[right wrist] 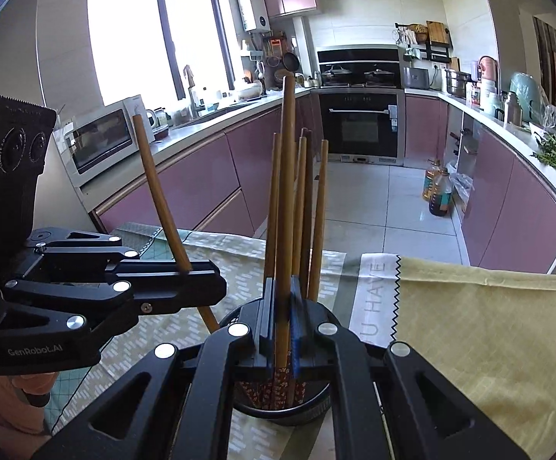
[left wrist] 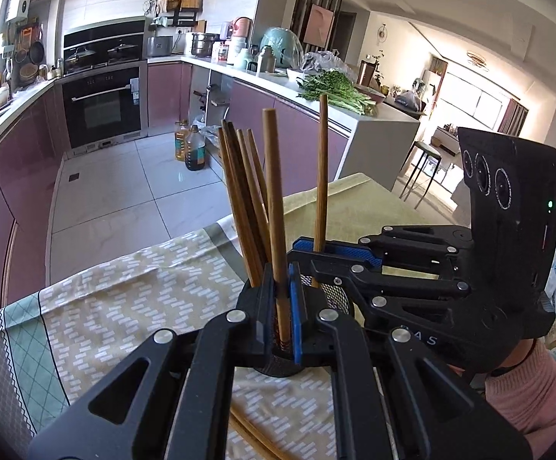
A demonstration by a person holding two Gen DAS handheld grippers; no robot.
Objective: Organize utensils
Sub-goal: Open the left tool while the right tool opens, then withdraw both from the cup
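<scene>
On the side of the left gripper (right wrist: 201, 280), seen from the right wrist view, we read "GenRobot.AI" in pale letters. The white band of the tablecloth (right wrist: 374, 291) carries "U HAVE", its start hidden. On the right gripper (left wrist: 316, 257), we make out what may be "AS"; the rest is covered.

Two grippers: left gripper (left wrist: 282, 287), right gripper (right wrist: 285, 299). Two held chopsticks (left wrist: 274, 199), one pinched in each. One black holder (right wrist: 251, 410). Four or five standing chopsticks (right wrist: 318, 211) inside, overlap blocks exact count. Two loose chopsticks (left wrist: 255, 441) lying flat. Two oil bottles (left wrist: 193, 149). Two lidded pots (right wrist: 339, 71). One oven (right wrist: 358, 122), one microwave (right wrist: 101, 138), one stool (left wrist: 423, 157).
</scene>
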